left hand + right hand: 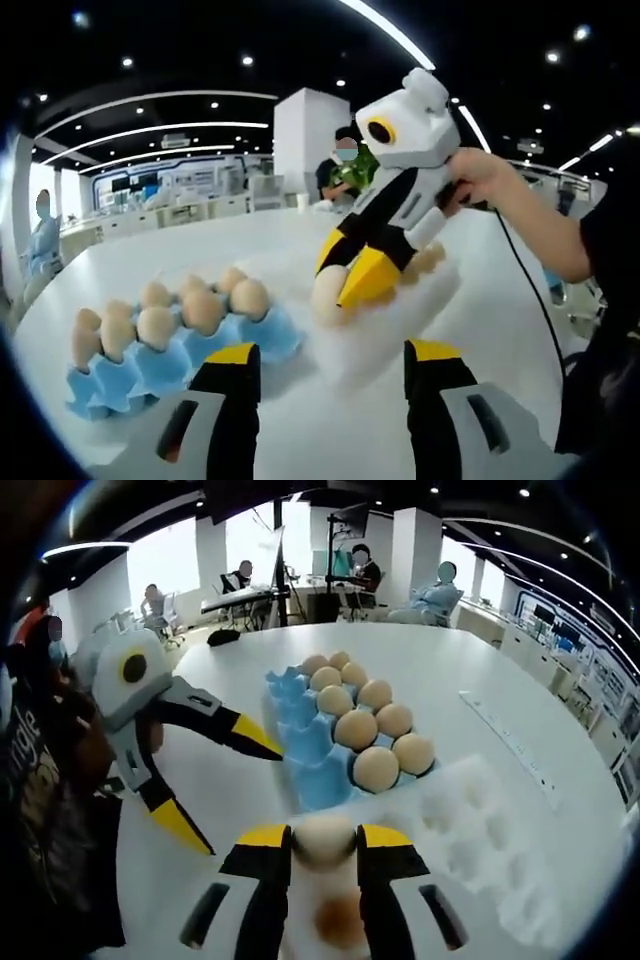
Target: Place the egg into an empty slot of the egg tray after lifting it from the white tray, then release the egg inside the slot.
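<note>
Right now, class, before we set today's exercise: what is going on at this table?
A person holds a two-jaw gripper in each hand. The right gripper is shut on an egg over the white tray, where another egg lies just below it. The blue egg tray beside it holds several eggs along one side, with empty slots on the other. The left gripper hangs open near the blue tray, holding nothing.

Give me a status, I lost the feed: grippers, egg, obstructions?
Right hand-held gripper shut on egg over white tray. Left hand-held gripper open, idle. Blue egg tray has empty slots, path unobstructed.
</note>
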`<move>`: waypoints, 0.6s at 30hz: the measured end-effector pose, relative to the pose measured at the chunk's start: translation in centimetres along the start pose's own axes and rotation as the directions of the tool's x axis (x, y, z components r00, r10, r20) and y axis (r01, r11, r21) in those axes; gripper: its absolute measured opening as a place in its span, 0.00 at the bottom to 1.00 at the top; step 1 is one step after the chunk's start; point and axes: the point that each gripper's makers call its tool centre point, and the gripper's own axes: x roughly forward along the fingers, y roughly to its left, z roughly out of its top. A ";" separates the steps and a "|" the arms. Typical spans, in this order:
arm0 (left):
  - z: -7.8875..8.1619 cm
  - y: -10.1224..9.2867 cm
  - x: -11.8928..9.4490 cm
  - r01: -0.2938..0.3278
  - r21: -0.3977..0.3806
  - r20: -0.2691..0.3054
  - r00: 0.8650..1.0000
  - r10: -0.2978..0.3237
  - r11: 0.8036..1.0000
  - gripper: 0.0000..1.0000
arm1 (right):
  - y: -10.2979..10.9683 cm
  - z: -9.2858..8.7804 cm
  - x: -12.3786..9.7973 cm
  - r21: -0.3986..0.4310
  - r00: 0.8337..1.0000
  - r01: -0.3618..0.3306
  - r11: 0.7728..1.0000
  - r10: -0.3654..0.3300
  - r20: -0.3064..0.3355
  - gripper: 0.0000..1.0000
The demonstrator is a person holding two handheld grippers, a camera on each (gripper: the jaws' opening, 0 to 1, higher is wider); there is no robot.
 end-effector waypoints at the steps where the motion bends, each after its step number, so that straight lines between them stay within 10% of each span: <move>1: 0.2 0.0 0.3 0.000 0.009 0.006 1.000 0.000 1.000 0.58 | 0.0 0.3 -0.1 0.004 1.000 -0.001 1.000 0.001 0.007 0.27; 18: 1.7 0.5 3.5 -0.039 0.059 0.041 0.999 0.036 0.998 0.47 | 0.2 1.0 -0.2 0.007 1.000 -0.012 1.000 0.011 0.019 0.27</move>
